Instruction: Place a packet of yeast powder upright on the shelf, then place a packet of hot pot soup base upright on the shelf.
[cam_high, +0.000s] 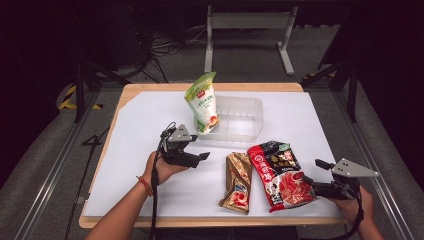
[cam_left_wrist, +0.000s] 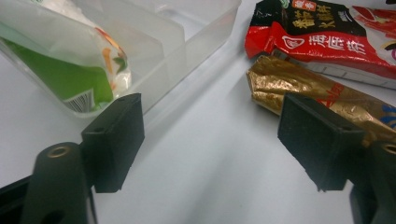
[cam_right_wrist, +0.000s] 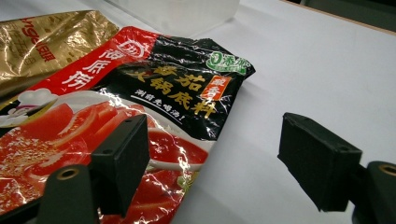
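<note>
Both grippers (cam_high: 206, 156) (cam_high: 309, 172) agape, empty; red soup-base pouch (cam_right_wrist: 140, 107) just left of right jaws, probably lengthwise ahead.

white table top (cam_high: 150, 120), grey floor (cam_high: 45, 150), metal stand (cam_high: 248, 22)

A lab or recording studio is showing here, not a home: black curtains are hanging around a wooden tabletop (cam_high: 210, 87) covered with a white sheet (cam_high: 150, 120), metal rails (cam_high: 55, 165) are running along the grey carpeted floor, cables (cam_high: 160, 47) are lying loose behind, and a metal frame stand (cam_high: 250, 25) is standing beyond.
</note>
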